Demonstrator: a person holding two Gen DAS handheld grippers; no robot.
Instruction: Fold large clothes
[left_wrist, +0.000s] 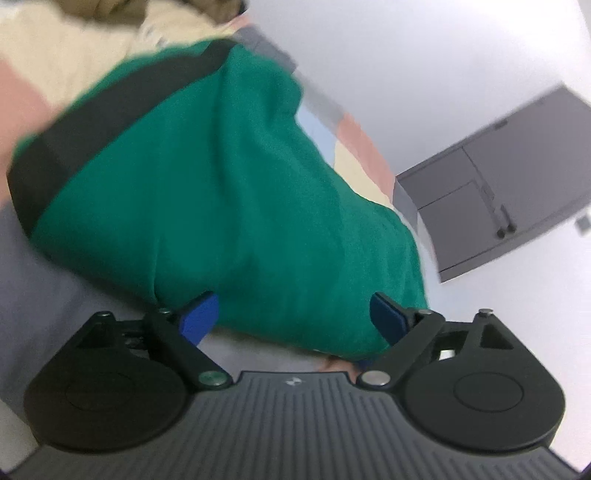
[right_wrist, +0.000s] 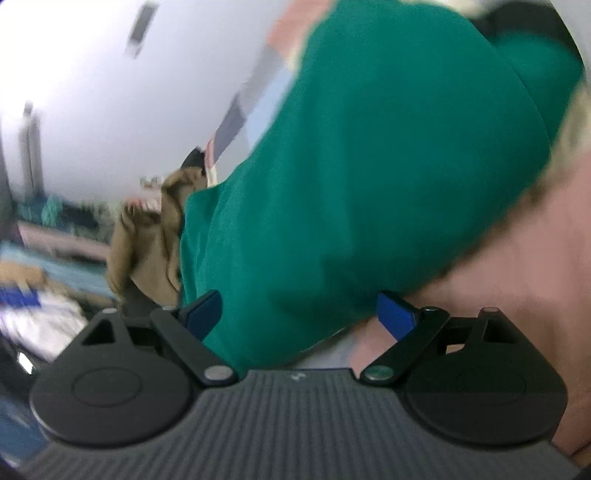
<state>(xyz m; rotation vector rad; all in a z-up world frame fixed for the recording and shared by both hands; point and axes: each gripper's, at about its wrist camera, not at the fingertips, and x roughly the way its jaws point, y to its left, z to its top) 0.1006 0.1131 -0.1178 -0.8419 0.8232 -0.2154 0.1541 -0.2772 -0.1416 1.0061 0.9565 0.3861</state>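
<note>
A large green garment (left_wrist: 229, 192) with a dark band (left_wrist: 110, 122) near its far edge lies on a patchwork bedcover (left_wrist: 55, 66). My left gripper (left_wrist: 295, 317) is open, and the garment's near edge sits between its blue fingertips (left_wrist: 201, 314). In the right wrist view the same green garment (right_wrist: 369, 166) fills the middle. My right gripper (right_wrist: 299, 314) is open too, and the cloth's near corner lies between its blue fingertips (right_wrist: 397, 314). Both views are motion-blurred.
A grey cabinet (left_wrist: 498, 177) stands against the white wall at the right of the left wrist view. A tan garment (right_wrist: 147, 240) lies bunched left of the green one. More clothes (right_wrist: 40, 306) lie at the far left.
</note>
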